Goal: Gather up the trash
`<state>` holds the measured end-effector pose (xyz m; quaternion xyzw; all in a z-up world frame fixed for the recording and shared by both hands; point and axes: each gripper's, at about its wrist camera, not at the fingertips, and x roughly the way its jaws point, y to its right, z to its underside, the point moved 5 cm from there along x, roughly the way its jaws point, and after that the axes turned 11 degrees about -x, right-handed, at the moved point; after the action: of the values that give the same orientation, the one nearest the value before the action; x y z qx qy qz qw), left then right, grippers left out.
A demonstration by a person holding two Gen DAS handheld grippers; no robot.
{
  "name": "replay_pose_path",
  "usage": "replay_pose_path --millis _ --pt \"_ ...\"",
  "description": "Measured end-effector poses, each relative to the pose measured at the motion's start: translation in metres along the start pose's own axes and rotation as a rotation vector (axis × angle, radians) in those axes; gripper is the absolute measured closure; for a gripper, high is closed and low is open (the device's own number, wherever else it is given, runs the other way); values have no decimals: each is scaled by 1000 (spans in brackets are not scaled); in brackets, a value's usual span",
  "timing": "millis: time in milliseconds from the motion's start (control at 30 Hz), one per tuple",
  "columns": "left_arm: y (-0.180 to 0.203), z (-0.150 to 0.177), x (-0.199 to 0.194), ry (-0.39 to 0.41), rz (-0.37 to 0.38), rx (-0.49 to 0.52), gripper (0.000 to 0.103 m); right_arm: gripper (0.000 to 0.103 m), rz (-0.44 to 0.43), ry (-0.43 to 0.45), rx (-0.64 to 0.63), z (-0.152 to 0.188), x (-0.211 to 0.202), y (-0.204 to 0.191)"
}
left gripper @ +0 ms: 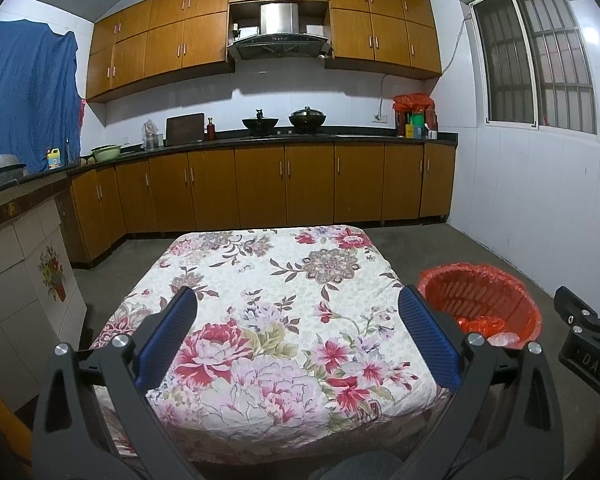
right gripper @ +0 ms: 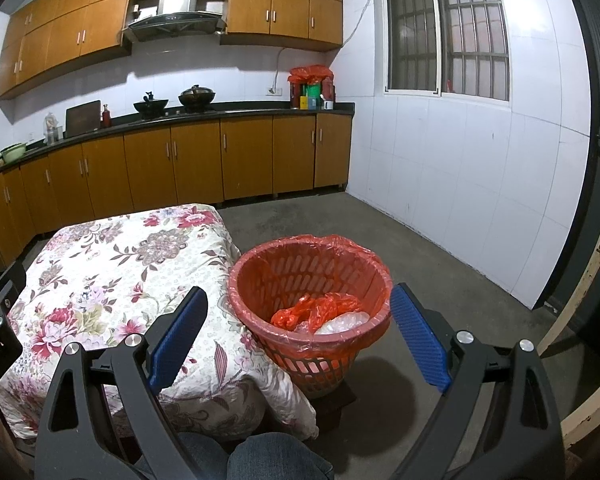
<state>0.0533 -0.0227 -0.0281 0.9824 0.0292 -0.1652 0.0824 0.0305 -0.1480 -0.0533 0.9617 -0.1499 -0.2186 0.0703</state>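
A red slatted waste basket (right gripper: 312,280) lined with a red plastic bag stands on the floor beside the table's right edge; it also shows in the left wrist view as the basket (left gripper: 480,300). Inside lie a crumpled red bag (right gripper: 312,310) and clear plastic wrap (right gripper: 344,322). My left gripper (left gripper: 298,300) hangs open over the floral tablecloth (left gripper: 276,320), nothing between its blue pads. My right gripper (right gripper: 300,300) is open too, held above the near rim of the basket, with nothing in it. No loose trash shows on the cloth.
Wooden cabinets (left gripper: 284,184) and a dark counter (left gripper: 300,138) with two woks run along the far wall. A barred window (right gripper: 448,32) sits in the white tiled right wall. Bare concrete floor (right gripper: 420,248) lies right of the basket. A person's jeans-clad knee (right gripper: 268,456) is below.
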Motion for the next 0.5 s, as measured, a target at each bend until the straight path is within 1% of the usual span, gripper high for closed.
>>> replay_pose_path --millis 500 --pt "-1 1 0 -4 0 2 4 11 1 -3 4 2 2 1"
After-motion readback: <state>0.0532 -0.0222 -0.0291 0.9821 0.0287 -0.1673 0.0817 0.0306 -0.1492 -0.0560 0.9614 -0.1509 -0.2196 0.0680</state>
